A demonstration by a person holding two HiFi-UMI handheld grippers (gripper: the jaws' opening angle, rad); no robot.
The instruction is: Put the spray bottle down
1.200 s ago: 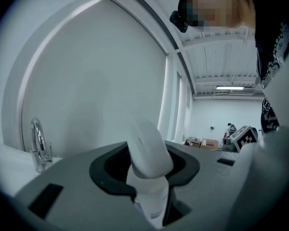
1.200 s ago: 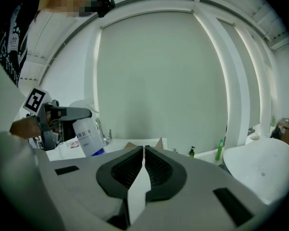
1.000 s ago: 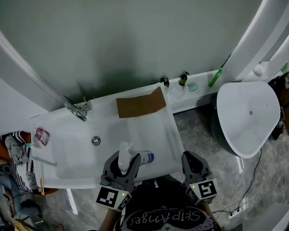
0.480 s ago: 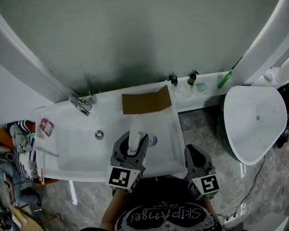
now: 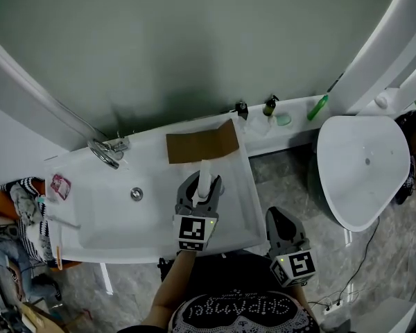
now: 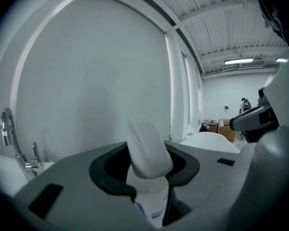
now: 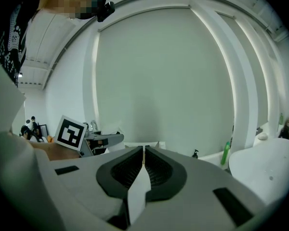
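Holding spray bottle (image 5: 205,174) in left gripper (image 5: 199,188), over white sink (image 5: 100,210)

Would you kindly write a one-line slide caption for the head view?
Left gripper holds the spray bottle above the sink's right ledge, near a brown cardboard sheet; right gripper is shut.

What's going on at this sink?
A person works two grippers at a white sink. The left gripper is clamped on a white spray bottle, over the sink's right side, just short of a brown sheet; it is not released yet. The right gripper is shut and empty, back by the person's body.
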